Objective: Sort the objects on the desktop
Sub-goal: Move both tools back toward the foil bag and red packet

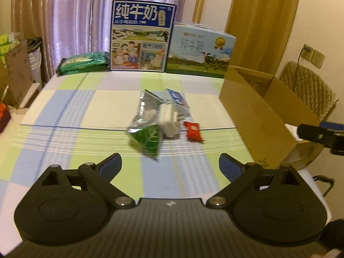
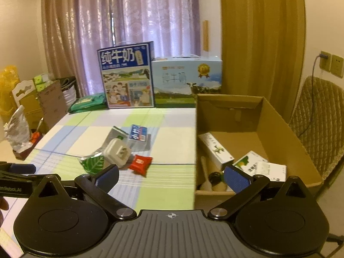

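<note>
- Both tongs apart, empty: left gripper [image 1: 169, 163], right gripper [image 2: 171, 177].
- Cardboard box [image 2: 277, 126] holds approx. 4 items: partly done.
- Left of box: green pouch [image 1: 148, 139], white adapter [image 1: 168, 121], red packet [image 1: 193, 131], blue packet [image 1: 177, 97] remain.

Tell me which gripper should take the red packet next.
Left, probably. The left gripper is open and faces the pile, with the red packet just ahead. The right gripper, also open, sits nearer the cardboard box, with the packet off to its left.
</note>
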Tool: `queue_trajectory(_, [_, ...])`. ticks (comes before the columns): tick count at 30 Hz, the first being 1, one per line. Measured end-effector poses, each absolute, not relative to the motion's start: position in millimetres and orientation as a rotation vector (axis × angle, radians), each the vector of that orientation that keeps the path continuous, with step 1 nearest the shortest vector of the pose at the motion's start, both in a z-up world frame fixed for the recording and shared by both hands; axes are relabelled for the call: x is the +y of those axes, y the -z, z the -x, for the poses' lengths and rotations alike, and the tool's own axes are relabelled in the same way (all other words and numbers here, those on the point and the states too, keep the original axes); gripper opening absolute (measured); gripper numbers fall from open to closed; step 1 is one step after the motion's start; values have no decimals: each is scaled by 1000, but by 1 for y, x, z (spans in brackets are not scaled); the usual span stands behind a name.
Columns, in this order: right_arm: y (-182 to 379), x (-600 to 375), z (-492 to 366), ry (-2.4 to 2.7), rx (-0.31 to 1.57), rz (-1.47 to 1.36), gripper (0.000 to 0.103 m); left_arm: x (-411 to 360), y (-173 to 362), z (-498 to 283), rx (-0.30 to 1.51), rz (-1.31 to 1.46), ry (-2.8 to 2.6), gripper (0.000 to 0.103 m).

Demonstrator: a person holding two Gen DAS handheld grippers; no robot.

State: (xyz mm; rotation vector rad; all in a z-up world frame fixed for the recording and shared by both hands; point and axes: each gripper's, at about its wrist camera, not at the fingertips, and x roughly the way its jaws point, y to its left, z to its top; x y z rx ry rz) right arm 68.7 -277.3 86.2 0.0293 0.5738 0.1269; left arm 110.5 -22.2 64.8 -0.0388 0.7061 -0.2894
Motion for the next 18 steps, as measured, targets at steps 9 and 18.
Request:
queue_trajectory(9, [-76, -245, -72, -192, 594, -23, 101, 8, -61, -126, 706, -39, 266, 99])
queue_trajectory(18, [-50, -223, -87, -228, 645, -8, 101, 19, -46, -153, 753, -86, 308, 99])
